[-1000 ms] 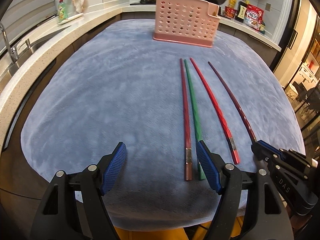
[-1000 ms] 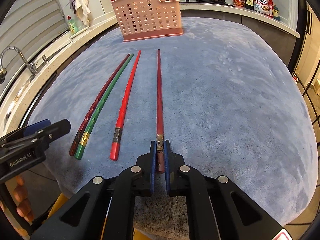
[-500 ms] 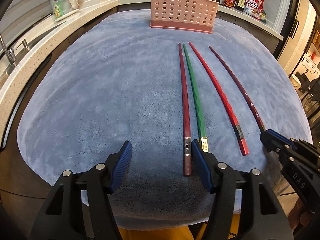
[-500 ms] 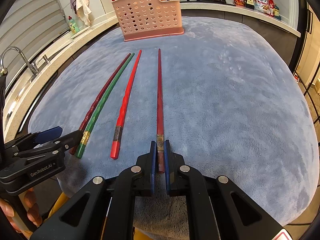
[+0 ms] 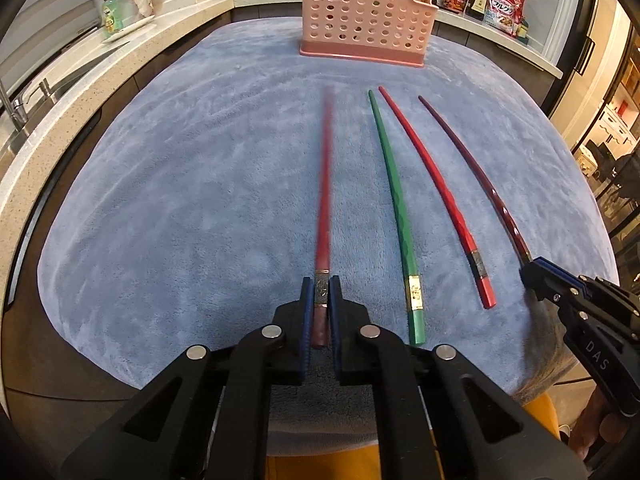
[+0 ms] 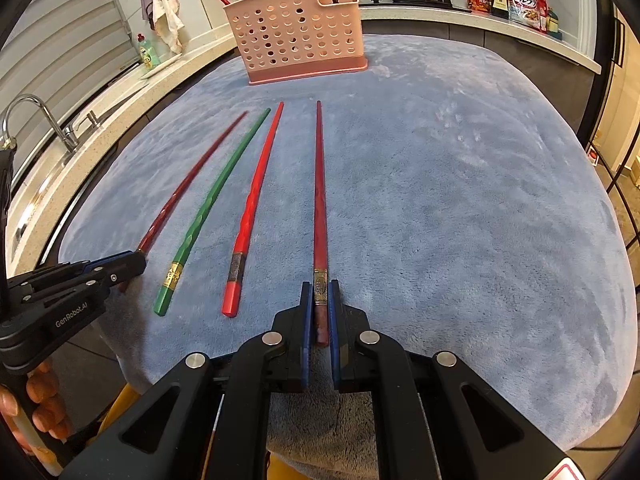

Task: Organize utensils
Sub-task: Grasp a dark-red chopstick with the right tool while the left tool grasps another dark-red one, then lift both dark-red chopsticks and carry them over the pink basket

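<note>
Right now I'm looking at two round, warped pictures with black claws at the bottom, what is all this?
These are not robot arms: a person holds two hand-held black grippers with blue pads, each with a wide-angle camera looking along its fingers. One picture comes from the left gripper, the other from the right gripper. A blue-grey plush cloth covers the counter. Four long chopsticks lie on it, with a pink perforated plastic utensil basket standing behind them. The left gripper is shut on the outer dark red chopstick; the right is shut on the other dark red chopstick. The green chopstick and bright red chopstick lie free between them.
</note>
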`<control>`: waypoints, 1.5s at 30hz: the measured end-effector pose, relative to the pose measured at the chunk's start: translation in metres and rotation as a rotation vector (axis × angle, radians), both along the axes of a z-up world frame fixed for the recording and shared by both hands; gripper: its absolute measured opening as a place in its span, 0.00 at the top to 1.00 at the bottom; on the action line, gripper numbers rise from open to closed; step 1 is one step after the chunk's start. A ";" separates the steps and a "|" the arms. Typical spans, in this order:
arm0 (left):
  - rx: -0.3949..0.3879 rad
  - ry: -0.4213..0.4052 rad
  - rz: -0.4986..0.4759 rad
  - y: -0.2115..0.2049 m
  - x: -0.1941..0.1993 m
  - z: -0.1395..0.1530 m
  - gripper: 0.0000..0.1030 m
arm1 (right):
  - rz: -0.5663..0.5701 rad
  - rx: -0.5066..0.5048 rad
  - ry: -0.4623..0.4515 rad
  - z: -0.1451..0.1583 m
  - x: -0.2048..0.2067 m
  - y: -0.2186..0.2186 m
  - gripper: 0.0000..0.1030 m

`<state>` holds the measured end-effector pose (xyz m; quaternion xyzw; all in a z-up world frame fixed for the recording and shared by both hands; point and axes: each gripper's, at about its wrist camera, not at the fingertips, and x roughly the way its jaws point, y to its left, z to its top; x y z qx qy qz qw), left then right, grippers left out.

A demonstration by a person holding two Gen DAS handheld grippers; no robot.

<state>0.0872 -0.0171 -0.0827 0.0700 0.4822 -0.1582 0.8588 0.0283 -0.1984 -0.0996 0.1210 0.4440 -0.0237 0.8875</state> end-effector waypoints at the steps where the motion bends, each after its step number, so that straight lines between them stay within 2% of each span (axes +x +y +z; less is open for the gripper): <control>1: -0.003 -0.001 0.001 0.001 0.000 0.002 0.93 | -0.001 0.002 -0.005 0.003 -0.001 0.000 0.94; 7: -0.032 -0.024 0.007 0.005 0.003 0.025 0.93 | -0.002 0.014 -0.042 0.022 -0.004 -0.004 0.93; 13: -0.064 -0.071 0.020 0.009 0.007 0.051 0.93 | 0.002 0.022 -0.110 0.054 -0.002 -0.008 0.93; 22: -0.116 -0.151 0.040 0.014 0.026 0.102 0.93 | -0.015 0.025 -0.197 0.098 0.008 -0.023 0.93; 31: -0.167 -0.214 0.061 0.011 0.064 0.146 0.93 | -0.028 0.009 -0.314 0.149 0.037 -0.042 0.93; 45: -0.171 -0.325 0.055 -0.011 0.122 0.202 0.93 | -0.061 0.005 -0.419 0.194 0.091 -0.065 0.93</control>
